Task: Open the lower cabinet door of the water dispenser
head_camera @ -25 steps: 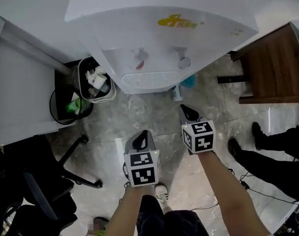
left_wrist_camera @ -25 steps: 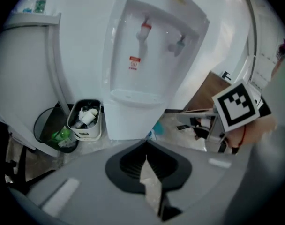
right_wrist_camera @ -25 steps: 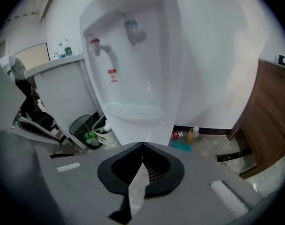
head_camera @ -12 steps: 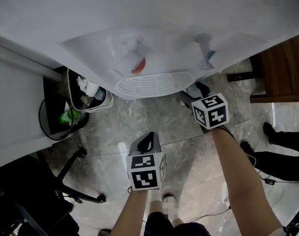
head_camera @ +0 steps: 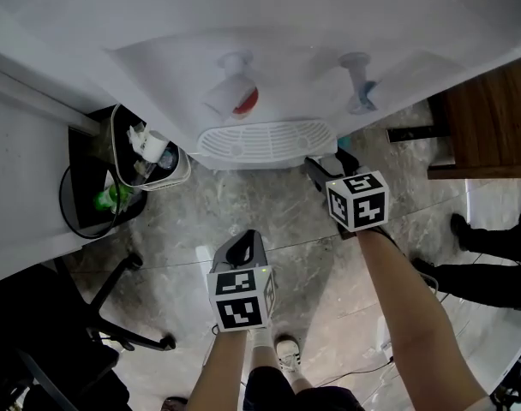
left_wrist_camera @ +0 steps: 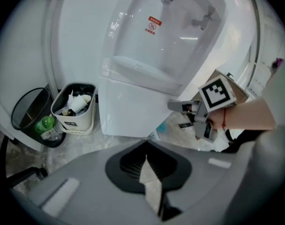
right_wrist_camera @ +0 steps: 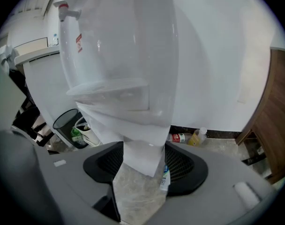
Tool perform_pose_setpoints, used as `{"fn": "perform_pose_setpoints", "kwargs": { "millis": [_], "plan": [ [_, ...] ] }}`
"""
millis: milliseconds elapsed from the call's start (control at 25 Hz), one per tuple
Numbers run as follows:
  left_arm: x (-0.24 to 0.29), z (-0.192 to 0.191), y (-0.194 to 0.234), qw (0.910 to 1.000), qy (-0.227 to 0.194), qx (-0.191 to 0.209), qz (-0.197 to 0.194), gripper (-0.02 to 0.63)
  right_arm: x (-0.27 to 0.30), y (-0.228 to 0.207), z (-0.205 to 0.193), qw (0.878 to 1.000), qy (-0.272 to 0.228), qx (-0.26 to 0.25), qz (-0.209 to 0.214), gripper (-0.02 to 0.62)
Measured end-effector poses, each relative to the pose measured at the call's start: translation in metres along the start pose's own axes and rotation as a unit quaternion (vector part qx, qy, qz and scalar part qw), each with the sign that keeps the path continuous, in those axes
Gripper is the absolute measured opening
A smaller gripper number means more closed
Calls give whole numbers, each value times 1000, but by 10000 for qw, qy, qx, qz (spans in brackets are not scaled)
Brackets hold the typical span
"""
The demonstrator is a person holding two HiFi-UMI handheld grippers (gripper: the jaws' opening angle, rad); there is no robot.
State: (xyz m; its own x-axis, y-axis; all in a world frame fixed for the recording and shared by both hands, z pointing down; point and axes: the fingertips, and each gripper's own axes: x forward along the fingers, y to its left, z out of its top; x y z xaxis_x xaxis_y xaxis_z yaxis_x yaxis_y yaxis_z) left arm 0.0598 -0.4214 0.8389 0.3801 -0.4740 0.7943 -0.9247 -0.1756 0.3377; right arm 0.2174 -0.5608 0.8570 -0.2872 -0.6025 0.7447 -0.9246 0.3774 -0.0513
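My left tongs (head_camera: 243, 247) hang nearest me over the floor (head_camera: 269, 204), tips together, holding nothing. My right tongs (left_wrist_camera: 176, 106) are further forward, low at the right side of the water dispenser (head_camera: 286, 67), just under its drip tray (head_camera: 265, 139). They stand wide and are closing. The cabinet door (left_wrist_camera: 128, 114) is the white front panel below that tray. In the right gripper view its lower corner shows in the gap, and the pads are not pressing on it.

Hazards, as I judge them:
- If the tongs close on the bare corner, the smooth panel can slip out.
- A hard pull may drag or tip the dispenser, since nothing braces it.
- The tube (right_wrist_camera: 165, 178) lying beside the base may block the door's swing.
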Motion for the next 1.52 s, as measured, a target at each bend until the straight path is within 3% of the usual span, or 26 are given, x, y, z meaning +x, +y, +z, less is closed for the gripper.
{"fn": "perform_pose_setpoints", "kwargs": {
  "millis": [320, 560, 800, 920, 1240, 1520],
  "plan": [
    [-29, -31, -1, 9997, -5, 194, 176, 8, -58, 65, -64, 9997, 81, 226, 91, 199],
    [-72, -59, 8, 9986, -207, 108, 472, 8, -97, 159, -107, 9969, 230, 308, 692, 107],
    [-100, -84, 39, 9957, -249, -219, 860, 8, -102, 230, -119, 9929, 301, 444, 1058, 55],
    [-103, -91, 54, 9945, -210, -345, 971, 8, -100, 242, -119, 9929, 333, 507, 1027, -6],
    [-100, -97, 47, 9957, -132, -418, 818, 7, -107, 250, -119, 9908, 367, 642, 1133, -8],
    [-130, -97, 7, 9977, 138, -434, 505, 6, -172, 231, -108, 9829, 461, 1360, 1157, -8]
  ]
}}
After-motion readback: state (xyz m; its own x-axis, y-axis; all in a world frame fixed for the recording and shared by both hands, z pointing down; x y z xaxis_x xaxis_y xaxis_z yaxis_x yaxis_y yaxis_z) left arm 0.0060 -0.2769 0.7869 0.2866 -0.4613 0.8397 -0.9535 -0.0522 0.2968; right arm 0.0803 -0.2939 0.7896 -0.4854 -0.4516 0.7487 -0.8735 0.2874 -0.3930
